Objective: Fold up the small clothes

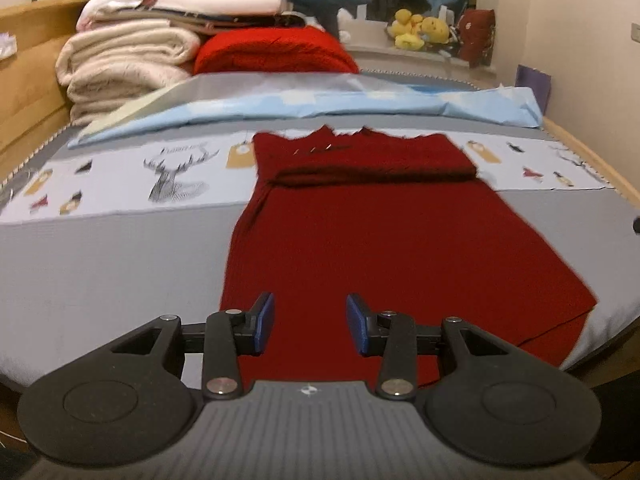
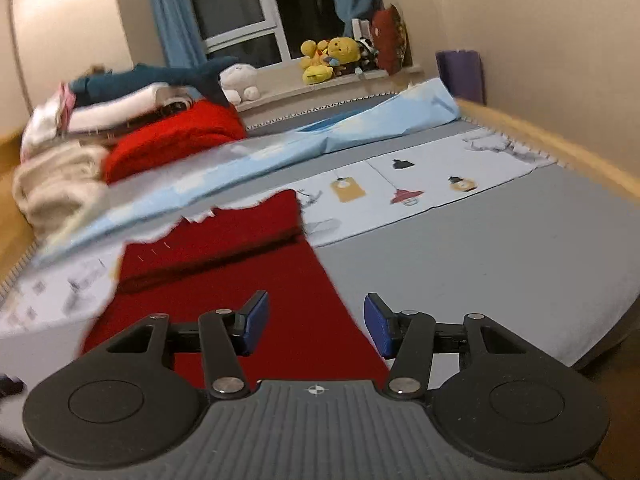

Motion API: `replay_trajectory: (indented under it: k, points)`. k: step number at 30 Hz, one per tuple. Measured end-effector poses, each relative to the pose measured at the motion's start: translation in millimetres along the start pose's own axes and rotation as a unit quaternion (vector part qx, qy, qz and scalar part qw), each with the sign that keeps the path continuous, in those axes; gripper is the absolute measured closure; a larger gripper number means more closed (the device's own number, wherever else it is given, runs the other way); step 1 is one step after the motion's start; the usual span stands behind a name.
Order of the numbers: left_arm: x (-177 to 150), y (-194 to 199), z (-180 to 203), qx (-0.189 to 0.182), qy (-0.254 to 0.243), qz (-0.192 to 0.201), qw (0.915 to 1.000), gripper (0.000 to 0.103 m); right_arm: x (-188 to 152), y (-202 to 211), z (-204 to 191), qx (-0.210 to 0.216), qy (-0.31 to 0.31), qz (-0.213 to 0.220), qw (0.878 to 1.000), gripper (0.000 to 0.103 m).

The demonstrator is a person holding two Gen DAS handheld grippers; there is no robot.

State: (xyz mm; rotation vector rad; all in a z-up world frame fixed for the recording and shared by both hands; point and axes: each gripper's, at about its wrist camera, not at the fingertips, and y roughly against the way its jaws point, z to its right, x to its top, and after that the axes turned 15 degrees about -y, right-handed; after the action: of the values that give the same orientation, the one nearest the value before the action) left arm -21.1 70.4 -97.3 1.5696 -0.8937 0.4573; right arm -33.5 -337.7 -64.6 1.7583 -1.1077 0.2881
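- A dark red knitted garment (image 1: 384, 240) lies flat on a grey bed cover (image 1: 100, 260); every place below is given from this garment.
- Its far end is folded back onto itself, so a thick doubled band runs across its width, and the jagged neck edge points away from the cameras.
- Its near hem lies close to the edge of the bed nearest the cameras, with one corner spread out sideways.
- The left gripper (image 1: 310, 326) hovers above the near hem; its blue pads (image 1: 264, 320) stand apart with only air between them, gripping nothing.
- The right gripper (image 2: 316, 324) hovers over the garment's near edge on the opposite side; its blue pads (image 2: 378, 330) are likewise parted and empty, one over red fabric, the other over grey cover.
- Under the garment's folded end runs a pale printed cloth strip (image 1: 160, 176) with a stag's head and small figures.
- Just beyond the garment lies a rumpled light blue sheet (image 1: 320, 104).
- Farther beyond it sits a bright red folded blanket (image 1: 276, 52) beside a stack of cream and white blankets (image 1: 120, 60).
- Well behind the garment, yellow plush toys (image 2: 324, 58) rest on a windowsill.
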Motion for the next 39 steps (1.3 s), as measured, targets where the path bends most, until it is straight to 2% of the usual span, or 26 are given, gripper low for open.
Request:
replay_trajectory:
  k: [1, 3, 6, 12, 18, 20, 29, 32, 34, 39]
  points:
    - [-9, -9, -4, -0.001, 0.001, -0.006, 1.0, 0.058, -7, -9, 6, 0.0, -0.004, -0.007, 1.0, 0.049]
    - [-21, -33, -15, 0.004, 0.008, -0.049, 0.9988, 0.06, -11, -39, 9, -0.048, 0.0, -0.047, 0.998, 0.049]
    - [-24, -59, -33, -0.002, 0.05, -0.082, 0.9954, 0.06, -9, -65, 8, -0.058, 0.013, -0.061, 0.996, 0.05]
    - [-34, -93, -69, 0.007, 0.124, -0.121, 0.9848, 0.059, -16, -117, 20, -0.119, -0.008, -0.119, 0.986, 0.05]
    - [-48, -110, -80, 0.011, 0.151, -0.168, 0.974, 0.059, -32, -147, 36, -0.164, -0.025, -0.154, 0.974, 0.05]
    - [-54, -112, -84, 0.008, 0.165, -0.169, 0.9717, 0.059, -35, -152, 39, -0.168, -0.032, -0.16, 0.972, 0.05]
    - [-56, -107, -74, 0.012, 0.148, -0.157, 0.9764, 0.059, -37, -153, 35, -0.167, -0.028, -0.158, 0.973, 0.051]
    - [-56, -105, -71, 0.009, 0.147, -0.153, 0.9771, 0.065, -39, -151, 34, -0.156, -0.026, -0.156, 0.975, 0.065]
    - [-56, -102, -69, 0.006, 0.145, -0.151, 0.9777, 0.072, -40, -150, 33, -0.144, -0.027, -0.159, 0.976, 0.078]
    - [-55, -100, -68, 0.003, 0.144, -0.153, 0.9777, 0.074, -39, -146, 37, -0.132, -0.047, -0.162, 0.977, 0.079]
